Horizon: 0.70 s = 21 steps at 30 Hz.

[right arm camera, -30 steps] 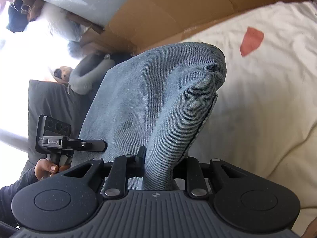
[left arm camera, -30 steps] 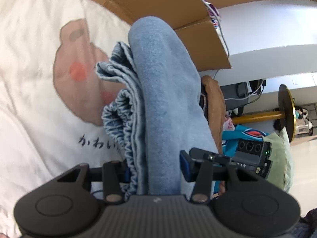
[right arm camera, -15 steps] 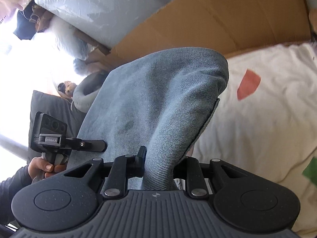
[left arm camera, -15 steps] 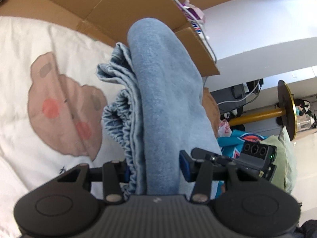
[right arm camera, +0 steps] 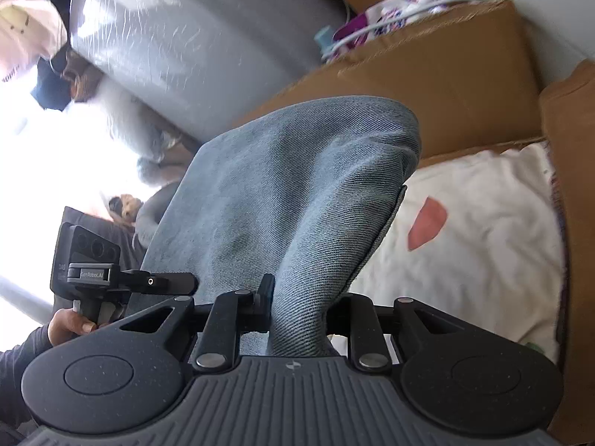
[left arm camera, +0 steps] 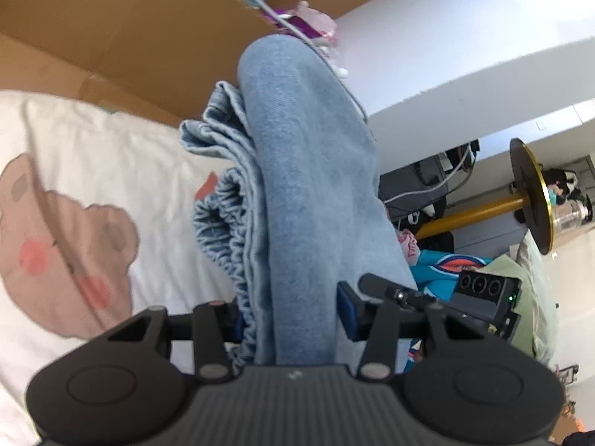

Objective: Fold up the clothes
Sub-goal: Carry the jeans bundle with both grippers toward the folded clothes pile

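A light blue denim garment (left arm camera: 297, 186) with a gathered elastic waistband rises folded in front of the left wrist camera. My left gripper (left arm camera: 288, 319) is shut on its thick bundled layers. The same denim garment (right arm camera: 282, 200) fills the middle of the right wrist view, where my right gripper (right arm camera: 297, 308) is shut on a thinner fold of it. The other gripper (right arm camera: 93, 271) shows at the left of that view, held by a hand. The cloth hangs lifted above the white bedding (left arm camera: 111, 171).
White bedding with a brown cartoon print (left arm camera: 63, 241) lies below. Cardboard boxes (right arm camera: 446, 85) stand behind it. A grey plastic-wrapped roll (right arm camera: 193, 55) is at the upper left. A gold-stemmed stand (left arm camera: 528, 197), teal fabric (left arm camera: 442, 267) and a white wall (left arm camera: 465, 55) are on the right.
Both grippers have risen with the denim still gripped. The bedding has slid lower in both views and more of the cardboard boxes and wall shows above.
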Tool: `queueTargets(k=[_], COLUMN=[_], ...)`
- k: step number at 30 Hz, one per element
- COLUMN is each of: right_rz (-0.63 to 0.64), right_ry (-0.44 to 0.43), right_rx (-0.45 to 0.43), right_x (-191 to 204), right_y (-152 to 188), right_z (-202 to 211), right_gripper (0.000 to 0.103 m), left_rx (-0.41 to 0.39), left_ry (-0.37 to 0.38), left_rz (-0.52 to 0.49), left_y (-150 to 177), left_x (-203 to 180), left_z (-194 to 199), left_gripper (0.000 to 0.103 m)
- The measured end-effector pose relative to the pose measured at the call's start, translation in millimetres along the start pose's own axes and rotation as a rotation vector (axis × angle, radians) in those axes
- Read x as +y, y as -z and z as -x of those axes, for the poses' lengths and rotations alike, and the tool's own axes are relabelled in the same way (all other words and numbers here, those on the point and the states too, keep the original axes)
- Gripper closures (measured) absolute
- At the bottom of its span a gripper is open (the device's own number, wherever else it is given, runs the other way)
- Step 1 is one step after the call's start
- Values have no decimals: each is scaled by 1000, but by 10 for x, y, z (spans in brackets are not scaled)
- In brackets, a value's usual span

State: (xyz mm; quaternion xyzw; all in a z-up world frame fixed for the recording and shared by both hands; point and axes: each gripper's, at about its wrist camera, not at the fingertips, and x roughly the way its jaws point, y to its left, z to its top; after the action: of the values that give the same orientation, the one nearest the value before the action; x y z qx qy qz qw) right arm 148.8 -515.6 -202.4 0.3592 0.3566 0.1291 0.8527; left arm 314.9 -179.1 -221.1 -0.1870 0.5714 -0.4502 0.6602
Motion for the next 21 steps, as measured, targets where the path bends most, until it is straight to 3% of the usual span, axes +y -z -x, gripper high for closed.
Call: queueTargets(k=[21], right_rz=[-18], right_ry=[128], right_rx=[-167], right_x=[-652], right_y=[-179], right_z=[1035], right_gripper=[81], left_rx=[96], left_ry=[8], left_rz=[-129], left_y=[-194], left_x=[-933], left_z=[-1107], left_gripper=[54])
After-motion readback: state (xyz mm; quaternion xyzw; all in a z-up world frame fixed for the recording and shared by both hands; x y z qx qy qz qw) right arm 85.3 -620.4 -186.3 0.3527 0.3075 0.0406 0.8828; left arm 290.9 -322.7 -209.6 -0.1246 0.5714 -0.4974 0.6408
